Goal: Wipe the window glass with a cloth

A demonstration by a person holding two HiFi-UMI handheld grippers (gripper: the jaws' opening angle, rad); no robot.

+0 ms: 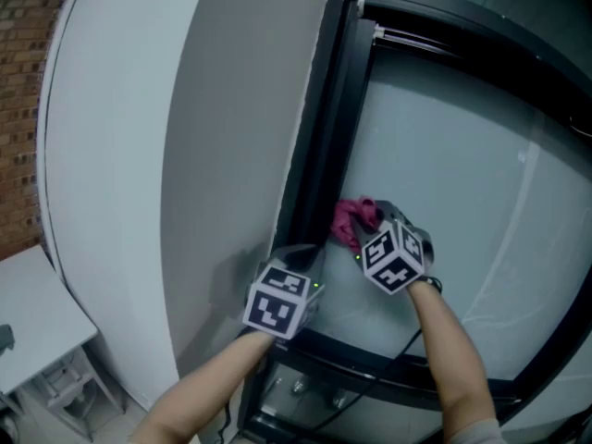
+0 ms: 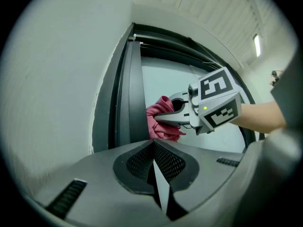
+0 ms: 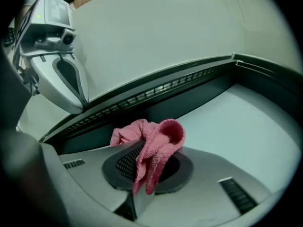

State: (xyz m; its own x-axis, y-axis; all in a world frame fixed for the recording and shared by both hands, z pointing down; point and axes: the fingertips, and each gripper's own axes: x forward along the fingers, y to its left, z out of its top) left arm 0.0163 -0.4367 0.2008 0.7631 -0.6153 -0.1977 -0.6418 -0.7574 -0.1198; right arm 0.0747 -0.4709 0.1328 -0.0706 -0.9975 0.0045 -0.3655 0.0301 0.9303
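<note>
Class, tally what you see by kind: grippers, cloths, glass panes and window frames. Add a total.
Grippers: 2 (left gripper, right gripper)
Pink cloth: 1
Window glass pane: 1
Dark window frame: 1
Total: 5

No word, number, brand name or sign can be read in any of the views. The only printed patterns are the black-and-white square markers (image 1: 268, 314) on the cube (image 1: 287, 285) of the left gripper (image 1: 302, 252) and on the matching cube (image 1: 396, 257) of the right gripper (image 1: 363, 228). These are coded blocks, not letters or digits.
</note>
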